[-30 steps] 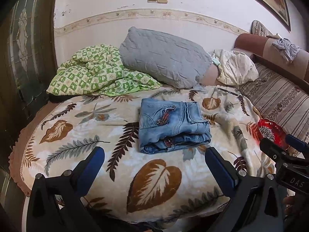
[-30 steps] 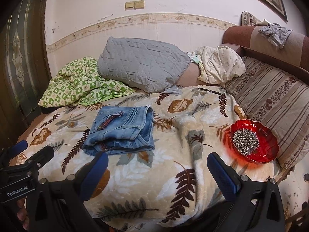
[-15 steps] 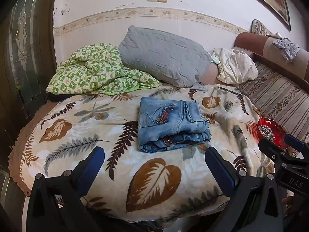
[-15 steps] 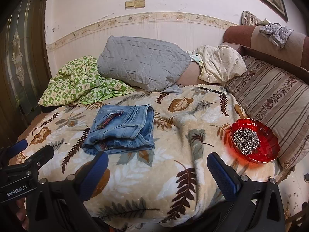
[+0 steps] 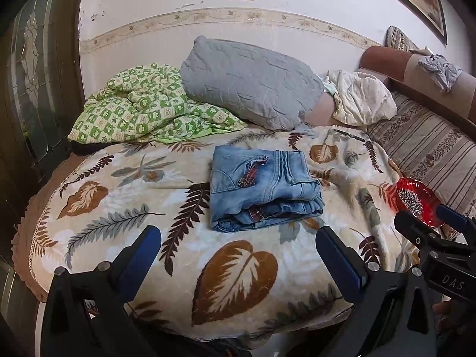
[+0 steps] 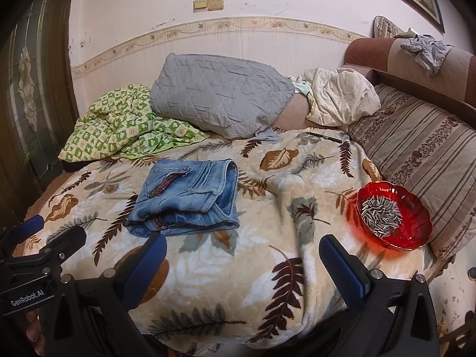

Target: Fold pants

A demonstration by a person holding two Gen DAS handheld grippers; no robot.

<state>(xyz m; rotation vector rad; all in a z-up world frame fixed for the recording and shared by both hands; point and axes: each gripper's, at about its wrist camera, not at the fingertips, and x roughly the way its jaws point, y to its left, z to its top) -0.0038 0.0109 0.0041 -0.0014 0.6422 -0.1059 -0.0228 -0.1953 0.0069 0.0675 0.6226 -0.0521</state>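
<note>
- The pants [image 5: 263,192] are lying folded into a compact blue denim bundle on the leaf-patterned blanket [image 5: 238,267] covering the bed, near its middle; in the right wrist view the same bundle [image 6: 187,199] is sitting left of centre.
- The left gripper [image 5: 238,255] is hovering above the near edge of the blanket with its blue-padded fingers [image 5: 142,255] spread wide and holding nothing; it is well apart from the pants.
- The right gripper [image 6: 242,263] is likewise standing wide open and empty, short of the bundle; its left finger [image 6: 145,263] is overlapping the bundle's near edge in the picture only.
- Compared with the frames one second and half a second earlier, the pants are keeping the same shape and place on the blanket.
- Both grippers are holding nearly the same opening and pose as before; only a very slight drift of the view is showing.
- A red bowl [image 6: 394,215] of striped seeds is resting on the blanket at the right, just beside a striped cushion [image 6: 422,151], unchanged from earlier.
- A grey pillow [image 5: 250,83] and a green checked quilt [image 5: 139,107] are lying at the far side of the bed against the wall, also unchanged.
- A dark pen [image 6: 324,137] is lying on the blanket near the pillow.
</note>
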